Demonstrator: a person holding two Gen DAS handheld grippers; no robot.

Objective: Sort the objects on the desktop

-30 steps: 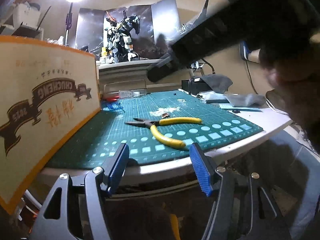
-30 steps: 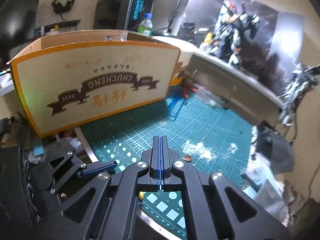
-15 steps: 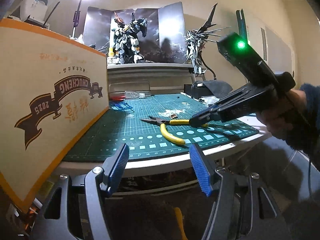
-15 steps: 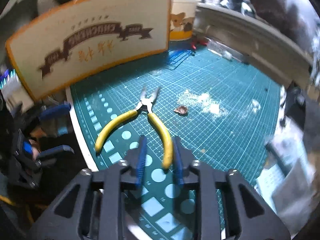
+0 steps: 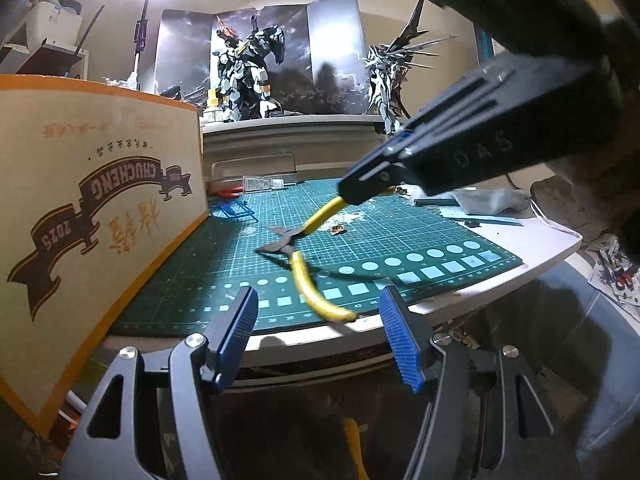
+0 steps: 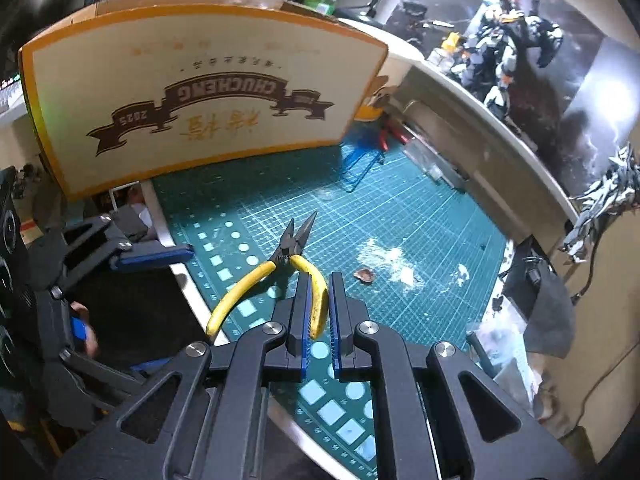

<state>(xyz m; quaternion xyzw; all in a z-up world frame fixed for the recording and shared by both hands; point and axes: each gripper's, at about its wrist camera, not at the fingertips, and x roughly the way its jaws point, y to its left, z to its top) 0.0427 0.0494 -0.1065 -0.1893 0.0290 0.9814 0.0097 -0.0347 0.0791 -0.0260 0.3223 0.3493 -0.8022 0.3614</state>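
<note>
Yellow-handled pliers [image 6: 280,268] hang over the green cutting mat [image 6: 400,208]; they also show in the left wrist view [image 5: 300,248], tilted with the nose near the mat. My right gripper [image 6: 319,304] is shut on one yellow handle of the pliers; in the left wrist view it [image 5: 360,192] reaches in from the right. My left gripper [image 5: 316,320] is open and empty, in front of the desk's near edge. A large cardboard box [image 5: 92,208] with an orange rim stands at the left of the mat.
A blue wire stand [image 6: 360,164] and red-handled cutters [image 6: 390,132] lie near the box's far corner. Robot models [image 5: 248,72] stand on a shelf behind the mat. Small scraps [image 6: 364,275] and white dust lie mid-mat. Grey cloth and clutter sit at the right edge [image 5: 488,200].
My right gripper came down over the pliers, closed on one handle and lifted that end off the mat. The pliers now tilt. My left gripper stayed open and nearly still.
</note>
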